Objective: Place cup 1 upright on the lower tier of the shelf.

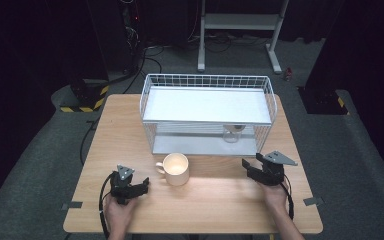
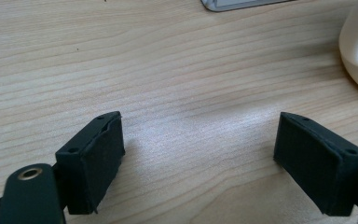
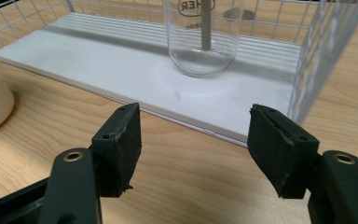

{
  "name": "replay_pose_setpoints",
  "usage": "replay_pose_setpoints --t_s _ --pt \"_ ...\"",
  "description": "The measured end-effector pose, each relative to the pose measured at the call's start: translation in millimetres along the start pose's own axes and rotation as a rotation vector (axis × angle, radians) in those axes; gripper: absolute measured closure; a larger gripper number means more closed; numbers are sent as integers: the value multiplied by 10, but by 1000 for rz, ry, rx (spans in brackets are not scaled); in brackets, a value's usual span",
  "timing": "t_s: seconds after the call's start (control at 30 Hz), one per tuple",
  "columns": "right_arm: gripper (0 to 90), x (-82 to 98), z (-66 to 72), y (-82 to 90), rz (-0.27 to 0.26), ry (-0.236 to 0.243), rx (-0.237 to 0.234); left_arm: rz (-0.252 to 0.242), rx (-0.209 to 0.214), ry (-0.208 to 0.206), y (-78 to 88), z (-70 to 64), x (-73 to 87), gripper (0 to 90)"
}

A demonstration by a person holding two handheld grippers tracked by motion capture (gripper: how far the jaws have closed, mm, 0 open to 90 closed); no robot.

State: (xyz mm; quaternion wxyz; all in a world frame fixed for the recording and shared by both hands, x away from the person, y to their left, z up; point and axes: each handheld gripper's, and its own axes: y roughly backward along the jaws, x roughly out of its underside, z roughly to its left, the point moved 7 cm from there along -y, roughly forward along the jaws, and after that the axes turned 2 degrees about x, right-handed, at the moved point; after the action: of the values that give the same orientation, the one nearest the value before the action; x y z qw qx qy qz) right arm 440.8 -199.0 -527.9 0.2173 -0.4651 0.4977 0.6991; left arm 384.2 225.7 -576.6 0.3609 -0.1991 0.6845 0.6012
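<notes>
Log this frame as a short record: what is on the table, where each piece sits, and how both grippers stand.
table: wooden top
rack: white wire shelf, far half of the table
glass: clear beaker upright on the rack's lower shelf, right end
mug: cream mug before the rack, handle to the left
left gripper: open, nothing between, beside mug
right gripper: open, nothing between, facing beaker

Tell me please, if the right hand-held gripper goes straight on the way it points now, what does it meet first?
Probably the front edge of the white shelf board at the bottom of the wire rack. The right hand-held gripper is open and aims at the clear glass standing farther back on that board, though depth is hard to judge.
</notes>
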Motion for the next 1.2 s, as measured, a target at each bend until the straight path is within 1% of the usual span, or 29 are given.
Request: replay_pose_setpoints --t_s 0.1,0.3,0.43,0.5,0.6,0.87,1.03,1.2 --pt "351 60 -27 34 1 -15 -2 2 1 0 1 1 0 160" --pt "351 131 -30 80 1 -13 -9 2 1 0 1 1 1 160" --pt "349 153 -29 114 -3 -9 -9 1 1 -1 1 2 0 160" --pt "349 167 -39 169 -14 -24 -12 2 1 0 1 1 0 160" --pt "349 179 -38 203 -15 -27 -9 1 1 -1 0 2 0 160" --pt "345 219 -48 296 -21 -23 -12 2 1 0 1 2 0 160" --pt "344 278 -50 347 -13 -22 -12 1 1 -1 0 2 0 160" --pt "344 323 -53 396 -10 -1 -13 1 1 -1 0 2 0 160"
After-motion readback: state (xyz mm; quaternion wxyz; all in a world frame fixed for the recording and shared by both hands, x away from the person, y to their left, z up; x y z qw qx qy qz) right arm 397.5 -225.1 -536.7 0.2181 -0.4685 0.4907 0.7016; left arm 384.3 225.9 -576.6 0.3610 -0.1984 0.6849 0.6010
